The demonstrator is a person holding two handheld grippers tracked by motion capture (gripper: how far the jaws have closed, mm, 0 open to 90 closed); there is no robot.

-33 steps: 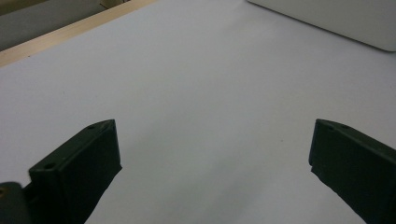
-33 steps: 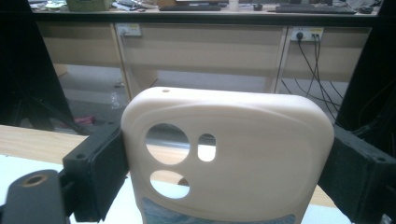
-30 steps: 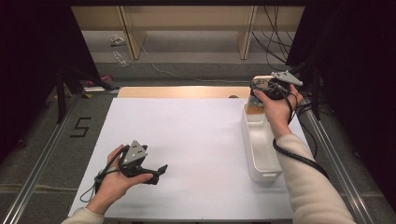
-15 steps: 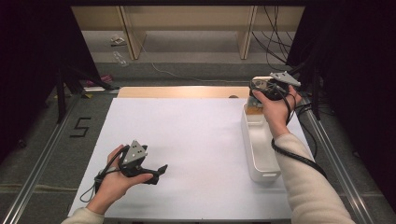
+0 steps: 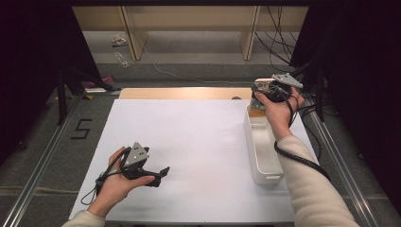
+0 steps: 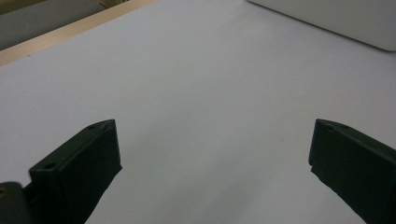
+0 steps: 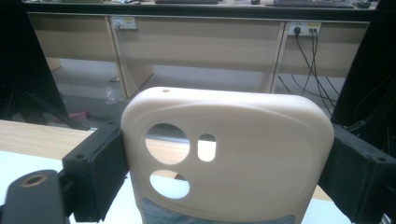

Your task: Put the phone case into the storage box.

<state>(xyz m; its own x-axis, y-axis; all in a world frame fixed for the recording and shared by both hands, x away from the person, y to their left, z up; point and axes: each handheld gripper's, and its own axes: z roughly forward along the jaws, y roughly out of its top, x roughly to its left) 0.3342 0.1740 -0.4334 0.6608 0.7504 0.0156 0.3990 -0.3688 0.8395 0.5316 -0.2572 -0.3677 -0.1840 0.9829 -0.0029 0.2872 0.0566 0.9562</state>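
**A:** What is the right gripper (image 5: 265, 90) holding?

**B:** A cream phone case (image 7: 229, 158), matte and smooth like soft plastic, with rounded corners. It has two round cut-outs and a small rounded slot near one corner. The flat black jaws press on its two long edges, so the gripper is clamped on the case. In the high view it is held up above the far end of a white tray (image 5: 259, 151), at the table's far right.

**A:** Describe the tray.

**B:** Long, narrow, glossy white plastic, with rounded corners and low walls. It lies on the white sheet (image 5: 198, 142) that covers the table; a strip of pale wood (image 5: 184, 93) shows at the far edge.

**A:** And the left gripper (image 5: 158, 173)?

**B:** It rests low over the sheet near the front left, in the person's hand. Its two blocky black jaws stand wide apart with only bare, flat paper between them.
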